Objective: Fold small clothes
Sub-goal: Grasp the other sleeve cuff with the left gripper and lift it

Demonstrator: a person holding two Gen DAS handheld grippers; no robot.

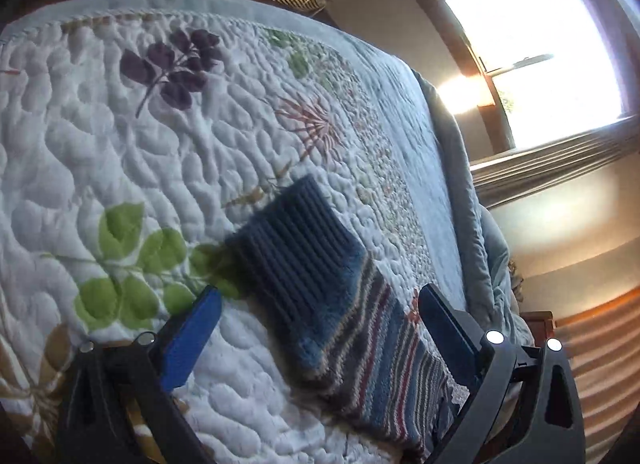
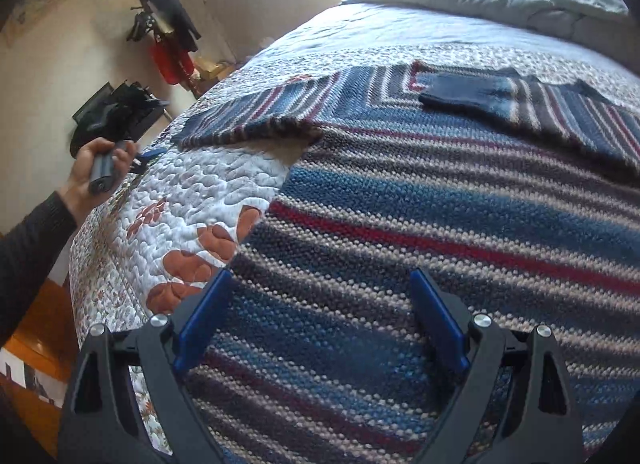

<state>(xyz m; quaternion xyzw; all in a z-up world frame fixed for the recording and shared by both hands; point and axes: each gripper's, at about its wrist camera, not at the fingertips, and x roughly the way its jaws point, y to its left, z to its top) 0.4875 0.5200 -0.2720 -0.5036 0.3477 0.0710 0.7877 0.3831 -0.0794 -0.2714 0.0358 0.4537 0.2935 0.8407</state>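
Wide-parted blue fingers of the right gripper (image 2: 320,320) are seen poised over the body of a striped knit sweater (image 2: 440,203), nothing held between them. The left gripper (image 1: 320,328) is likewise spread wide and empty, its jaws set to either side of a sleeve whose dark ribbed cuff (image 1: 296,240) lies on the floral quilt (image 1: 120,143). The sweater is spread across the quilt, reaching toward the bed's near edge, the other sleeve's cuff (image 2: 464,93) already laid across the chest. The sleeve-folding step is judged to be in hand; next, the outstretched sleeve would need to be pinched near its cuff and carried inward over the body.
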